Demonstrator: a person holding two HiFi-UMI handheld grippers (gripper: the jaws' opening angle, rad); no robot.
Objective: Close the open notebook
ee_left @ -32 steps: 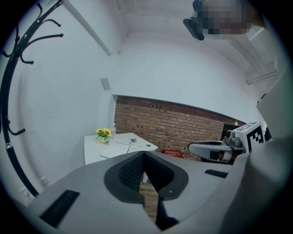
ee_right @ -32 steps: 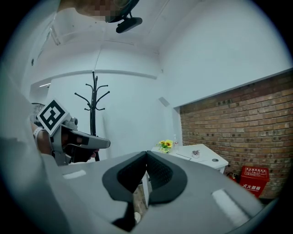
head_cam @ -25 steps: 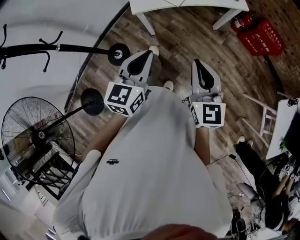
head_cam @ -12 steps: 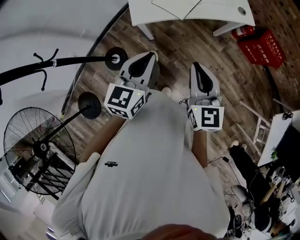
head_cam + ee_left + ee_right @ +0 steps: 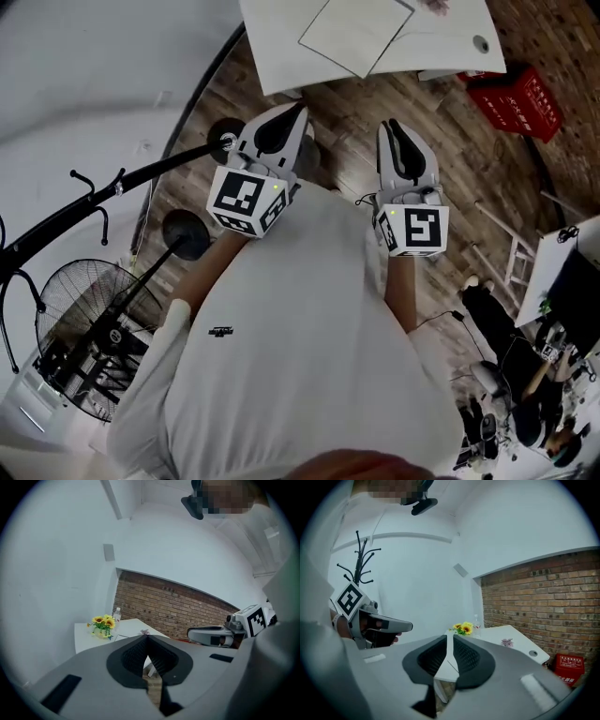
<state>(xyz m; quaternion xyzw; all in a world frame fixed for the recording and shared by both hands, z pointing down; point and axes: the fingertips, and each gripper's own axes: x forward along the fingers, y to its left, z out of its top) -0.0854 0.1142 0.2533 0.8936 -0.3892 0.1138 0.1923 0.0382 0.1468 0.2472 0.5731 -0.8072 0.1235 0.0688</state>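
The open notebook (image 5: 359, 34) lies flat with white pages on the white table (image 5: 279, 49) at the top of the head view. Both grippers are held out in front of the person's chest, well short of the table. The left gripper (image 5: 299, 107) (image 5: 147, 638) has its tips touching and holds nothing. The right gripper (image 5: 390, 124) (image 5: 450, 637) shows a thin slit between its jaws, which are opening, with nothing between them. Past the right gripper's jaws I see the table (image 5: 513, 639) ahead and a little below.
Yellow flowers (image 5: 463, 628) and a clear bottle (image 5: 476, 620) stand at the table's far side, by the brick wall (image 5: 543, 602). On the wooden floor are a red crate (image 5: 525, 97), a black coat stand (image 5: 122, 183), a floor fan (image 5: 89, 328) and a white stool (image 5: 525, 253).
The table and notebook have slid down into the head view, closer to both grippers. The coat stand and fan have shifted down and left. The grippers keep their pose before the chest.
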